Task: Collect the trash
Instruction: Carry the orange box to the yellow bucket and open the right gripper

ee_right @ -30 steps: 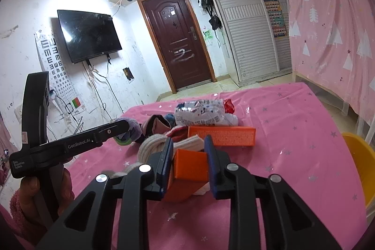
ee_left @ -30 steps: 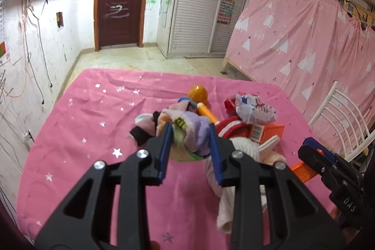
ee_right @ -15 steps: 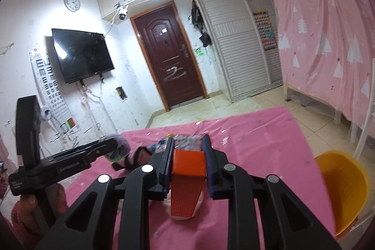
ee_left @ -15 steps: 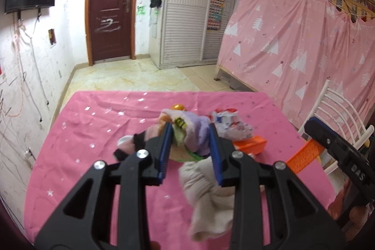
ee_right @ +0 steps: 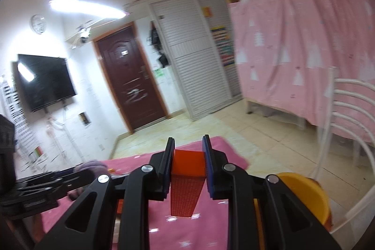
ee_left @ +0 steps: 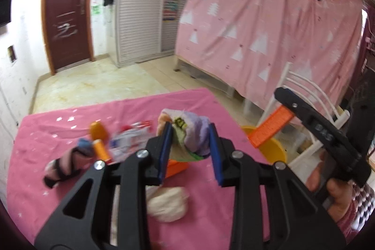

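- In the left wrist view the left gripper (ee_left: 189, 151) fills the lower middle of the frame, its two blue pads closed partway on a soft bundle (ee_left: 192, 132) of lilac cloth and crumpled wrapper that bulges up between them.
- The bundle is lifted clear of the pink tablecloth (ee_left: 37, 156), which spreads across the lower left of that view.
- On the cloth, left of the gripper, lie an orange bottle (ee_left: 99, 139), a crumpled white and red wrapper (ee_left: 131, 139) and a rolled pink and black sock (ee_left: 63, 168).
- A pale cloth ball (ee_left: 168, 203) sits on the cloth below the pads, partly hidden by the gripper's black frame.
- At the right edge of the left wrist view a hand (ee_left: 337, 189) holds the right gripper, whose tip clamps an orange box (ee_left: 271, 125) above a yellow bin (ee_left: 274, 149) just off the table's right side.
- In the right wrist view the right gripper (ee_right: 187, 168) stands at lower centre, its pads pressed tight on both sides of the orange box, which hangs down between them over the pink cloth.
- The yellow bin shows at the lower right of that view, beside a white chair (ee_right: 346, 109).
- The left gripper, blurred, comes in from the left edge there with the lilac cloth at its tip.
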### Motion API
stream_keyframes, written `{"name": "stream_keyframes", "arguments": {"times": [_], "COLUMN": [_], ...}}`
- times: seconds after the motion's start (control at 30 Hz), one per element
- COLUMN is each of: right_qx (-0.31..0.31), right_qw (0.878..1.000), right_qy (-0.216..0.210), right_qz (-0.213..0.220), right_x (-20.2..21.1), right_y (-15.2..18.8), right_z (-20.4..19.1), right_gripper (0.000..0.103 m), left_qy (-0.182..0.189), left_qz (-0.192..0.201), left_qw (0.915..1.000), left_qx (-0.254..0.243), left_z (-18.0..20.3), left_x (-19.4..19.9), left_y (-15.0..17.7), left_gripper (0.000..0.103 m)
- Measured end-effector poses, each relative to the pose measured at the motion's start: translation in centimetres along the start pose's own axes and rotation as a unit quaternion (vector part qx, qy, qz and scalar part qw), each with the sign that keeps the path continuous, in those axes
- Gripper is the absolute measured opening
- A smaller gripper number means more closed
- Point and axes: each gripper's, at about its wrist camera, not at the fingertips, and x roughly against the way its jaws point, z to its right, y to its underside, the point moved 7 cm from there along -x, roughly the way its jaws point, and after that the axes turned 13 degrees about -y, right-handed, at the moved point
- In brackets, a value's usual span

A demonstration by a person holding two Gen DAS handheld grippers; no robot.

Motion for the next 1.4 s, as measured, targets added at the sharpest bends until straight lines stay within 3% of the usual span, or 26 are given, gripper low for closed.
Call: {"name": "stream_keyframes", "arguments": {"times": [0.2,0.43,0.97,1.1,1.2,1.4], "right_qx": [-0.005,-0.023,-0.124,-0.125,-0.123,-0.107], "right_qw": [0.998,0.993,0.97,0.969,0.97,0.976], "right_qy": [0.07,0.114,0.18,0.19,0.194,0.178], "right_qz": [0.002,-0.01,-0.106,-0.092,-0.083,-0.071], "right_x": [0.5,-0.1,-3.6,-2.5,-1.9,-1.5], "right_y": [0.0,1.0,7.4,7.0,6.7,5.6], "right_z": [5.6,10.1,21.2,21.7,21.6,20.0], "right_gripper": [0.017,0.017,0.018,0.018,0.018,0.019], "left_qy": [0.052,0.08,0.082,0.079,0.082,0.086], "left_qz": [-0.038,-0.061,-0.172,-0.174,-0.173,-0.155], "left_qw": [0.9978,0.9936,0.9788,0.9788,0.98,0.9839], "left_qx": [-0.019,-0.052,-0.076,-0.073,-0.056,-0.027], "left_z": [6.2,12.4,19.5,19.8,19.2,17.0], "left_x": [-2.0,-3.7,-12.3,-12.8,-12.5,-10.8], "left_y": [-0.9,-1.1,1.4,1.5,1.2,0.4], "left_gripper": [0.029,0.029,0.031,0.04,0.073,0.074]}}
